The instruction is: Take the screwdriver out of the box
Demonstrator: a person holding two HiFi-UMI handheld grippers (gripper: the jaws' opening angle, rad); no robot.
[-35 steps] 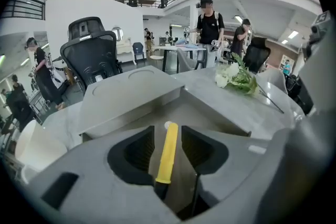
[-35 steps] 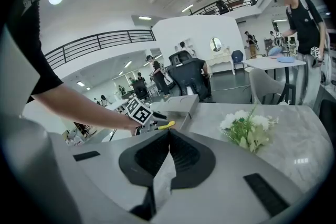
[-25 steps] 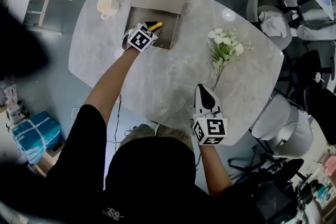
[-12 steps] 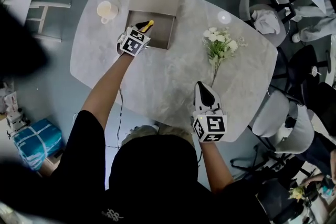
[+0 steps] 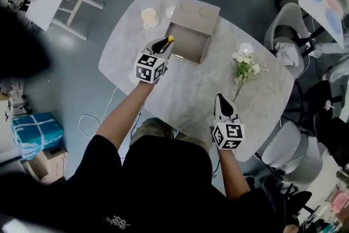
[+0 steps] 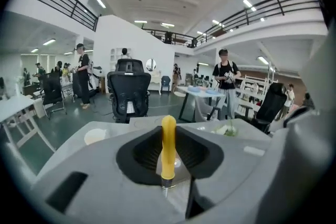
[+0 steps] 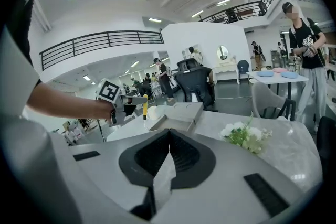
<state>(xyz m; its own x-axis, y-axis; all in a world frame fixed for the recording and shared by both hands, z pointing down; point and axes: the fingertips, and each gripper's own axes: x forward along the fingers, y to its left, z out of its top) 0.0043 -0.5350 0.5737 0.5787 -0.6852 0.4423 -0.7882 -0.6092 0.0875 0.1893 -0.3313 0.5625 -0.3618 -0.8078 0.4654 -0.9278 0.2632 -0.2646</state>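
Screwdriver (image 5: pixel 169 39) now lifted outside box (image 5: pixel 190 44).

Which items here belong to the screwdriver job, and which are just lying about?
Job: screwdriver, held outside the box; open box.
Lying about: cup; white flowers, both on the table.

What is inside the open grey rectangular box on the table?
Only bare grey floor shows inside the open grey rectangular box. Its left edge is covered by the yellow-handled screwdriver, held by the left gripper, whose jaws have just been closing.
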